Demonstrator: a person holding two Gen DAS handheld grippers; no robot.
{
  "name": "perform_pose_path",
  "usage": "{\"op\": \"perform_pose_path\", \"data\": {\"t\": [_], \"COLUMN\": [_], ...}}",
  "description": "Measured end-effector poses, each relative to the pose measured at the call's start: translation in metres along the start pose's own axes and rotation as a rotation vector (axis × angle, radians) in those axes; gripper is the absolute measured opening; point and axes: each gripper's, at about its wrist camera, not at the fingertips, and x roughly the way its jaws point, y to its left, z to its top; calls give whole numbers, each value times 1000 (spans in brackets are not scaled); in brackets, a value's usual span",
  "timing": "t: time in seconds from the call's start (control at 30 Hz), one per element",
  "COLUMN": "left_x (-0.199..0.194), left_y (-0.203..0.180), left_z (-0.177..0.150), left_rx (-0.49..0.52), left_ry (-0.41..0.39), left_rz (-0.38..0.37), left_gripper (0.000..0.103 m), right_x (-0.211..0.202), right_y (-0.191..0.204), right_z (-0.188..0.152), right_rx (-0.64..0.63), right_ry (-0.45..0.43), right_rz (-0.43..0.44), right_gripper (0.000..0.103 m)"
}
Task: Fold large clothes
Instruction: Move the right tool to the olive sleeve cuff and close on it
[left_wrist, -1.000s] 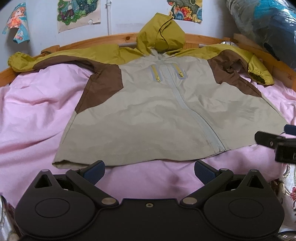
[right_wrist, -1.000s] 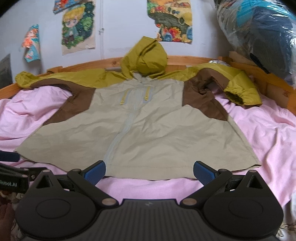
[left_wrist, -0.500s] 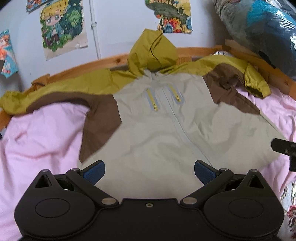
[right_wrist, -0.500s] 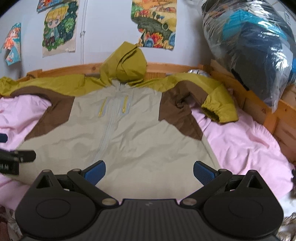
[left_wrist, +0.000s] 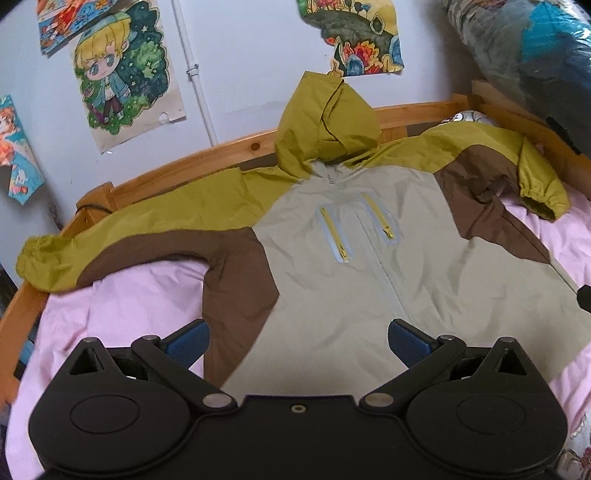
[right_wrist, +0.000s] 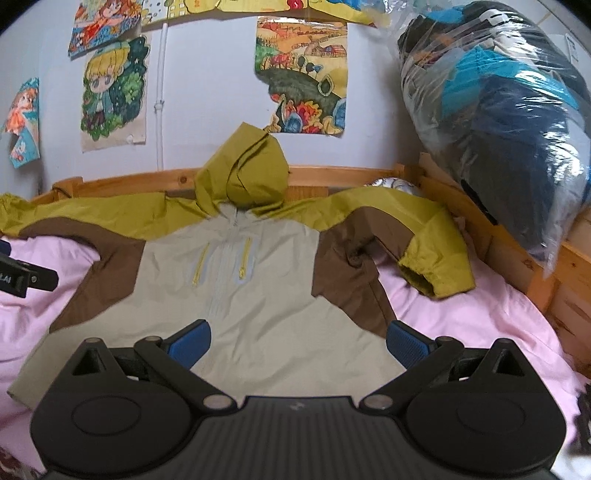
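A hooded jacket (left_wrist: 369, 266) in beige, brown and olive lies spread front-up on a pink bedsheet (left_wrist: 122, 302), hood (left_wrist: 325, 122) propped against the wooden headboard. Its left sleeve (left_wrist: 110, 240) stretches out flat; the right sleeve (right_wrist: 417, 243) bends down with its cuff on the sheet. My left gripper (left_wrist: 298, 341) hovers open above the jacket's lower left body, nothing between its blue pads (left_wrist: 188, 343). My right gripper (right_wrist: 298, 341) hangs open above the lower right body (right_wrist: 266, 306). The left gripper's tip (right_wrist: 26, 277) shows at the right wrist view's left edge.
A wooden bed frame (left_wrist: 170, 170) curves behind the jacket, with posters (left_wrist: 122, 74) on the wall above. A large plastic-wrapped bundle of dark and blue fabric (right_wrist: 498, 122) leans on the frame at the right. Pink sheet (right_wrist: 480, 314) lies bare right of the jacket.
Both grippers have moved forward from the jacket's hem to over its body, and the views have tilted up toward the wall. Both stay open.
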Motion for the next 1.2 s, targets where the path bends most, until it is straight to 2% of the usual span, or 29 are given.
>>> {"op": "perform_pose_path", "data": {"t": [0.13,0.27,0.6,0.8,1.0,1.07,1.2], "left_x": [7,7,17,63,127,148,182], "left_y": [-4,-15,-38,-47,-44,-41,-39], "left_z": [18,29,31,36,31,28,17], "left_rx": [18,36,68,76,23,4,17], "left_ry": [-33,-56,-70,-54,-66,-49,-24], "left_rz": [32,59,12,-43,-56,-94,-146], "left_gripper": [103,103,103,103,103,103,103], "right_x": [13,24,43,71,134,158,189], "right_y": [-19,-41,-84,-95,-105,-114,-134], "right_z": [4,6,18,9,-3,-6,-7], "right_rx": [28,34,20,-75,-198,-188,-98], "right_ry": [-47,-68,-82,-97,-26,10,40], "right_rz": [29,5,-85,-166,-260,-277,-341], "right_gripper": [103,103,103,103,100,95,93]}}
